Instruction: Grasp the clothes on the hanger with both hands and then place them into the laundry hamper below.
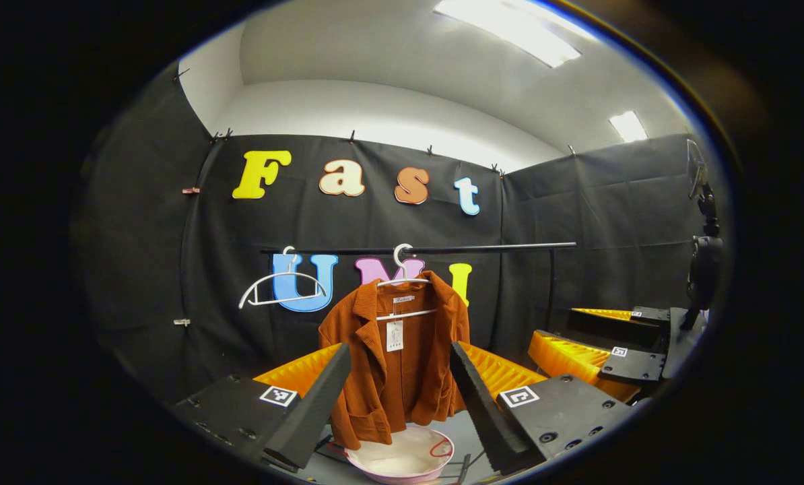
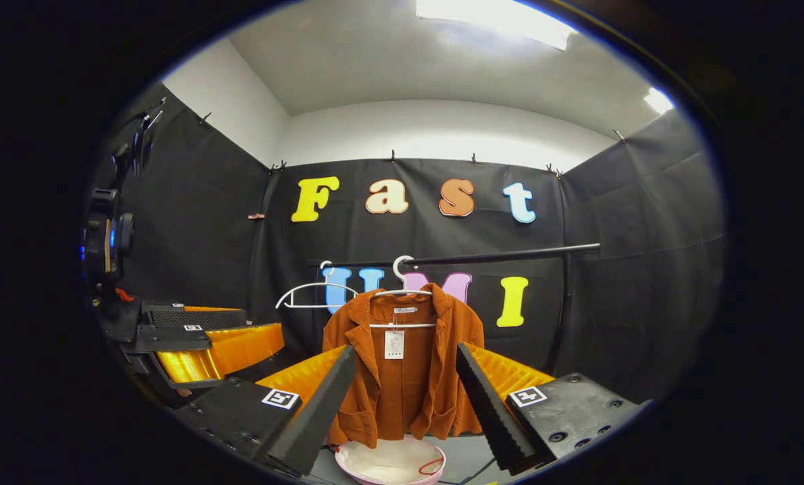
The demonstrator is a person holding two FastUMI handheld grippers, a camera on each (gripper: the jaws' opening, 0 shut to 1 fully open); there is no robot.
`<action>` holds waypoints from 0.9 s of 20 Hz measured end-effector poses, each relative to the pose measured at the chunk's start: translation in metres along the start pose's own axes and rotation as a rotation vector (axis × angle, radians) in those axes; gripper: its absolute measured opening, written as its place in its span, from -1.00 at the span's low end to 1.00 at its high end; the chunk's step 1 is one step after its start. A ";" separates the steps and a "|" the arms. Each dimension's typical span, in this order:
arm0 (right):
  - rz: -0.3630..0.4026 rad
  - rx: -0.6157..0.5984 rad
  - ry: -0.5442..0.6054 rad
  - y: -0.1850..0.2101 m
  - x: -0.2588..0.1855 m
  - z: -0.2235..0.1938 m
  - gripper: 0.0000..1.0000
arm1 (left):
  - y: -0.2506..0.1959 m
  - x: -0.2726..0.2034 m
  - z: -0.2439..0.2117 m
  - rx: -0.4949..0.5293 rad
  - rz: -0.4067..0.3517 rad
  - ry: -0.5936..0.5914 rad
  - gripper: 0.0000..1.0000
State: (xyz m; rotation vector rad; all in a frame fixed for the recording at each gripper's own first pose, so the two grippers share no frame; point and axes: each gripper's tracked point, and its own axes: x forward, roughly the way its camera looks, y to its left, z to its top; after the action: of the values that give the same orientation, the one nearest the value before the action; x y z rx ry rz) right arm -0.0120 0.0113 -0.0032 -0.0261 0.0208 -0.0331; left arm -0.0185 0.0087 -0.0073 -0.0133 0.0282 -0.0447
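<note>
Jacket (image 1: 395,357) on hanger (image 1: 405,279); paper tag (image 1: 394,335), neck label unreadable.

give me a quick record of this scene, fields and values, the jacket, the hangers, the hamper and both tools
garment: rust-orange jacket, hanging open on a white hanger
spare hanger: empty white hanger on the same rail, beside the jacket
hamper: pink-rimmed laundry hamper on the floor under the jacket
left tool: open, apart from the jacket
right tool: open, apart from the jacket
task progress: jacket not yet grasped
</note>
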 end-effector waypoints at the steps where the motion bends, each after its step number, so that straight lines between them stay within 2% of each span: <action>1: -0.009 -0.002 0.002 0.002 -0.001 0.000 0.94 | 0.002 -0.002 0.000 -0.001 -0.005 0.001 0.87; 5: -0.050 -0.025 0.003 0.003 -0.005 -0.001 0.97 | 0.010 -0.006 -0.005 -0.010 -0.032 0.012 0.87; 9: -0.103 -0.065 -0.019 -0.006 -0.009 0.005 0.92 | 0.014 -0.011 -0.006 -0.014 -0.051 0.003 0.87; 13: -0.137 -0.096 -0.035 -0.017 -0.002 0.008 0.92 | 0.021 -0.008 -0.010 -0.014 -0.049 0.001 0.87; 18: -0.105 -0.091 -0.043 -0.017 0.037 -0.004 0.91 | 0.037 0.017 -0.018 -0.034 -0.009 0.006 0.87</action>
State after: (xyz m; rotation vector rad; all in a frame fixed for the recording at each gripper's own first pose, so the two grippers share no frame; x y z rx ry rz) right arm 0.0240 -0.0067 -0.0078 -0.1184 -0.0224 -0.1370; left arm -0.0001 0.0445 -0.0259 -0.0474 0.0349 -0.0531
